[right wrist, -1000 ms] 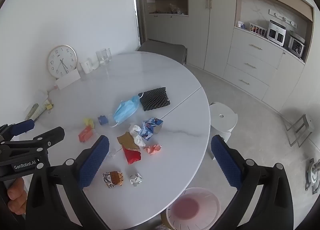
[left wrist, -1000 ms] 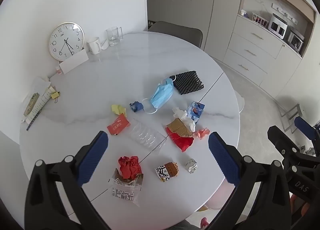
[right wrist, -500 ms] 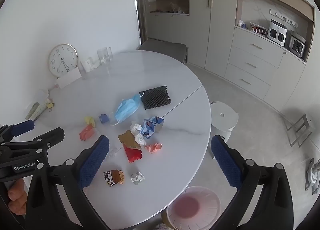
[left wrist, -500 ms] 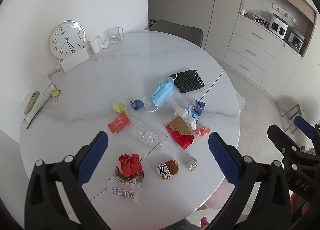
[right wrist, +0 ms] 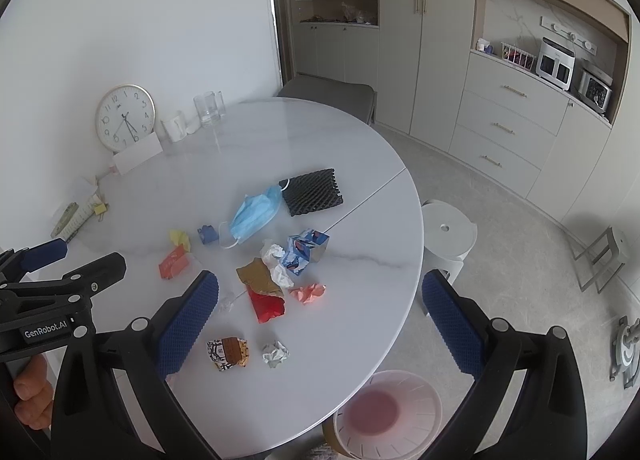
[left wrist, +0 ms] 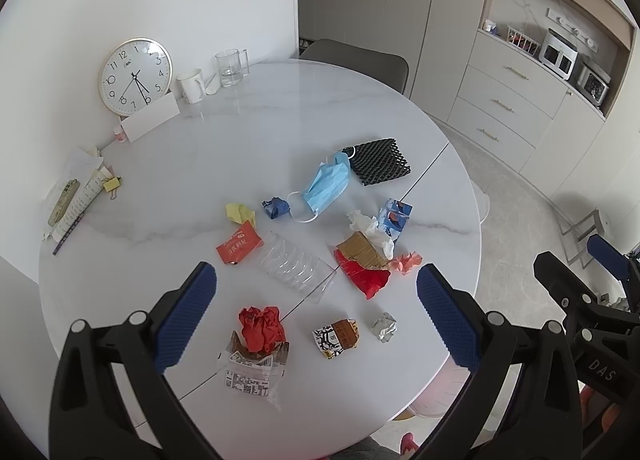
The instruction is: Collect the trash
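Left gripper (left wrist: pixel 316 312) and right gripper (right wrist: pixel 320 320) both gape wide, empty, above trash scattered on the counter (right wrist: pixel 304 139). Only left view shows red crumpled paper (left wrist: pixel 262 328); only right view shows the pink bin (right wrist: pixel 388 412) on the floor just beside the counter.

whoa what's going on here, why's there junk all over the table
A person holds a two-finger gripper in each hand above a round white table strewn with trash: a blue face mask, a clear plastic bottle, a red crumpled paper, a small foil ball and other scraps. The left gripper and the right gripper are both open and empty. A pink-bottomed bin waits on the floor by the table's edge.
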Demonstrator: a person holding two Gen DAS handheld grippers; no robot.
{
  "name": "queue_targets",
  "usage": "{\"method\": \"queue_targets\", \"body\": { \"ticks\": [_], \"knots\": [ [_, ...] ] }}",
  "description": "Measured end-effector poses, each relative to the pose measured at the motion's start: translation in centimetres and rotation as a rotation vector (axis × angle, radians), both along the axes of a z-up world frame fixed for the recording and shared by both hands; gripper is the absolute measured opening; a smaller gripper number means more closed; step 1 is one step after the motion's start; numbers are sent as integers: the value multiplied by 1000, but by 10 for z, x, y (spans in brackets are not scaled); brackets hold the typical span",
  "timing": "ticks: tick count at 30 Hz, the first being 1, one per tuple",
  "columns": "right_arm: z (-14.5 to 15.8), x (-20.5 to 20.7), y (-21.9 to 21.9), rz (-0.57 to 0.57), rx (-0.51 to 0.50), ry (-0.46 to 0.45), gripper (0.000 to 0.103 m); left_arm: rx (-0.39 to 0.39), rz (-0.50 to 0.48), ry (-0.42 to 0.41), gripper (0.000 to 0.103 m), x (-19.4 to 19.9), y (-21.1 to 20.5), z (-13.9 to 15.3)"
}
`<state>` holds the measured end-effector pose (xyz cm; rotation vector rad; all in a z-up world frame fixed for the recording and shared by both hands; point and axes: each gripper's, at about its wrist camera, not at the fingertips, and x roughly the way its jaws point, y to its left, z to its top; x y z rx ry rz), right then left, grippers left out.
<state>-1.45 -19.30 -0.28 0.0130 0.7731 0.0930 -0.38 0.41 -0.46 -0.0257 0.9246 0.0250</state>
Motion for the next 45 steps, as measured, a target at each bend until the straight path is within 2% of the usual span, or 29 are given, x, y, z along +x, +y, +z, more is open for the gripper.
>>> {"method": "queue_targets", "body": {
  "ticks": [45],
  "knots": [
    [-5, 5, 0, 1, -3, 26, 101, -2, 4, 5, 96, 0, 4, -2]
  ]
}}
